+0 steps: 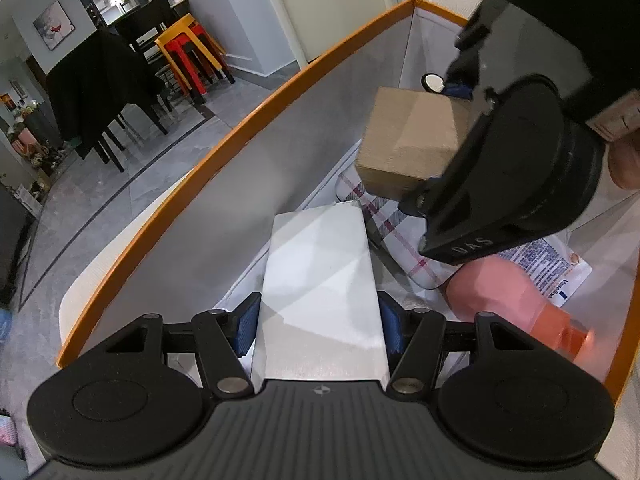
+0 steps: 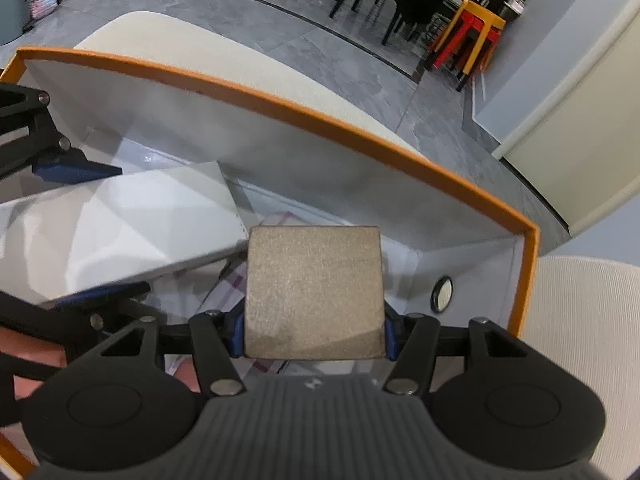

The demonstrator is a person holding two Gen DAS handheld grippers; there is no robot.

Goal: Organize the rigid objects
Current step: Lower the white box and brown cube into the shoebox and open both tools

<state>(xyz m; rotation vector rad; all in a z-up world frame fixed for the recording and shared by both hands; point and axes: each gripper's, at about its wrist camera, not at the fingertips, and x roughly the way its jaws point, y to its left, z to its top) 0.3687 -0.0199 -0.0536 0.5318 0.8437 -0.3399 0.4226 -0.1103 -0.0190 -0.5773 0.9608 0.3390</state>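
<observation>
- Your left gripper [image 1: 319, 322] is clamped on a flat white box [image 1: 320, 276]; both blue pads press its long sides, and the box runs forward out of the jaws, tilted down into the bin.
- Your right gripper [image 2: 314, 330] is clamped on a brown cardboard box [image 2: 314, 292], blue pads tight on its left and right faces. From the right wrist view you see its near-square top face.
- Both boxes sit over the inside of an orange-rimmed bin [image 1: 224, 140] with grey inner walls. It rests on a cream-coloured cushioned surface [image 2: 200, 52].
- From the left wrist view the cardboard box [image 1: 408, 144] hangs ahead and to the right of the white box, above a plaid-patterned item [image 1: 396, 228] on the bin floor. Your right gripper's body covers the box's right side there.
- From the right wrist view the white box [image 2: 120, 224] lies left of the cardboard box, their near corners very close; contact cannot be told.
- Low in the bin on the right side of the left view: a pink bottle [image 1: 508, 296] lying on its side, with a label reading "Vaseline" [image 1: 560, 268] just beyond it.
- A small round black-rimmed object [image 2: 442, 294] sits near the bin's far corner, close to the wall.
- Beyond the bin: grey tiled floor [image 2: 320, 40], dark chairs, orange and red stools [image 1: 192, 56].
</observation>
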